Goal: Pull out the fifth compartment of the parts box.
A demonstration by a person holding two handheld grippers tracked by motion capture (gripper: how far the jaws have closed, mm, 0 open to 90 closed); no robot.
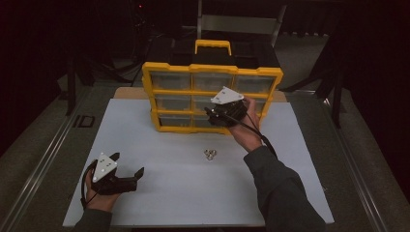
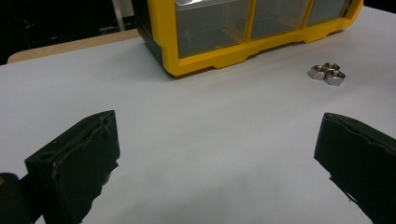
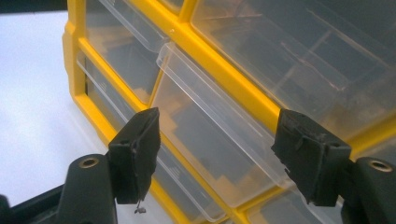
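Observation:
A yellow parts organizer (image 1: 147, 92) with clear drawers stands upright at the far middle of the white mat. My right gripper (image 1: 209, 115) is held up against its front, near the middle column of drawers. In the right gripper view the jaws (image 3: 218, 116) stand open on either side of one clear drawer (image 3: 210, 135), whose front juts a little out of the yellow frame (image 3: 224, 74); the pads do not press on it. My left gripper (image 1: 128, 164) rests open and empty at the near left (image 2: 218, 123). A small heap of steel nuts (image 1: 210, 154) (image 2: 327, 73) lies on the mat.
The white mat (image 1: 169, 193) covers a table top with a wooden edge at the back (image 2: 70, 46). A yellow carry handle (image 1: 212, 44) tops the organizer. Dark floor and metal stands surround the table.

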